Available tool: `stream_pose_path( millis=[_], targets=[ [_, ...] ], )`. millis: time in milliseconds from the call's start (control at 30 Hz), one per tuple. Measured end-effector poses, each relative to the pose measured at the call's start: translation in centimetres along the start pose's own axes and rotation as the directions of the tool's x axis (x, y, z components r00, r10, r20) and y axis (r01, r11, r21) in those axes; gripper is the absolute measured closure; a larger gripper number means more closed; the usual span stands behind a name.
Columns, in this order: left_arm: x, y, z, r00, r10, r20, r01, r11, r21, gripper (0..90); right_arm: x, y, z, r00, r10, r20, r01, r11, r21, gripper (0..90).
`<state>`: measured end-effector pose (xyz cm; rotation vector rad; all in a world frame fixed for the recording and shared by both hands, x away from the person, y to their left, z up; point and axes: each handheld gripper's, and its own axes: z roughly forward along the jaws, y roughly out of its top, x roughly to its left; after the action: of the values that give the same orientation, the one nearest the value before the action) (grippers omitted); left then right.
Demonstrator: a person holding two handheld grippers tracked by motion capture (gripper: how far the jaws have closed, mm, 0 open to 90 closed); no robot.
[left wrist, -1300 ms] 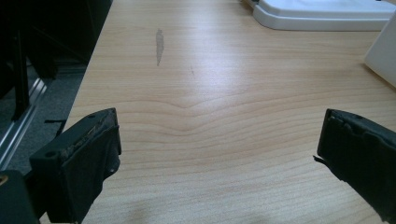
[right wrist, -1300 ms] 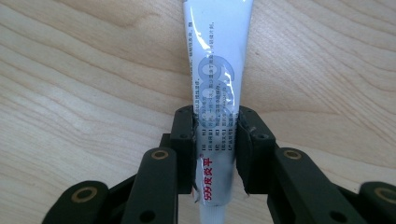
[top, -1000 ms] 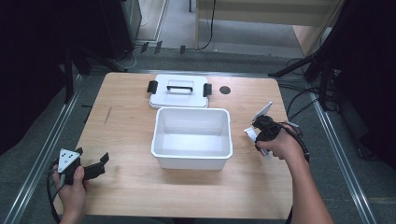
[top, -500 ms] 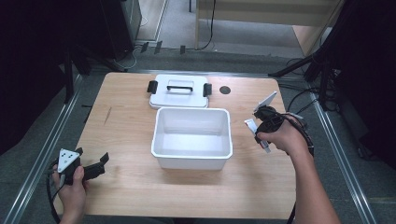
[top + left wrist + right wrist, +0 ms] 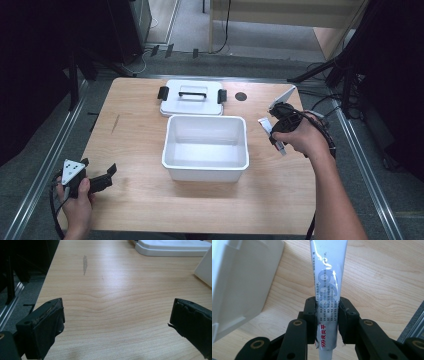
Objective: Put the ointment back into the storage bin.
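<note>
While right tongs (image 5: pixel 327 315) clamp a tube (image 5: pixel 329 282) beside the open bin (image 5: pixel 206 148) | left tongs (image 5: pixel 117 322) gape empty over the desk (image 5: pixel 117 290) | likely bin-bound.

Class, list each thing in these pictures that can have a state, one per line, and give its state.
White bin: open, upright, nothing visible inside.
Lid: off, lying flat on the table behind the white bin.
Tube: clamped in the jaws of the right gripper, held above the table.
Right gripper: shut on the tube.
Left gripper: open, nothing between its jaws.
</note>
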<state>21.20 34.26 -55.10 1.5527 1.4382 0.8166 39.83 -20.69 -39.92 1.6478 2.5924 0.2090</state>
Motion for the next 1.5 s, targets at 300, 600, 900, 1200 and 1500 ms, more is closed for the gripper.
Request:
stream_pose_path(
  millis=[300, 600, 900, 1200, 1500],
  targets=[
    [0.0, 0.0, 0.0, 1.0, 0.002, 0.002, -0.002, 1.0, 0.001, 0.0, 0.8, 0.7, -1.5, 0.9999, -0.01, -0.008, 0.009, 0.9998, -0.017, 72.1],
    [0.0, 0.0, 0.0, 1.0, -0.003, 0.003, 0.003, 1.0, 0.002, 0.0, 1.7, 1.3, -2.7, 0.9993, -0.033, -0.019, 0.032, 0.999, -0.03, 72.1],
    [-0.1, 0.0, 0.0, 1.0, 0.0, 0.002, 0.0, 1.0, 0.001, 0.0, 3.3, 2.3, -3.3, 0.9974, -0.065, -0.031, 0.064, 0.9975, -0.031, 72.1],
    [-0.1, 0.0, 0.0, 1.0, -0.001, 0.005, 0.001, 1.0, 0.002, 0.0, 5.3, 3.3, -4.5, 0.9928, -0.113, -0.038, 0.111, 0.9926, -0.048, 72.1],
    [-0.1, 0.0, 0.0, 1.0, 0.001, 0.005, -0.001, 1.0, 0.003, 0.0, 7.0, 3.9, -4.4, 0.9836, -0.173, -0.052, 0.17, 0.9842, -0.049, 72.1]
  ],
)
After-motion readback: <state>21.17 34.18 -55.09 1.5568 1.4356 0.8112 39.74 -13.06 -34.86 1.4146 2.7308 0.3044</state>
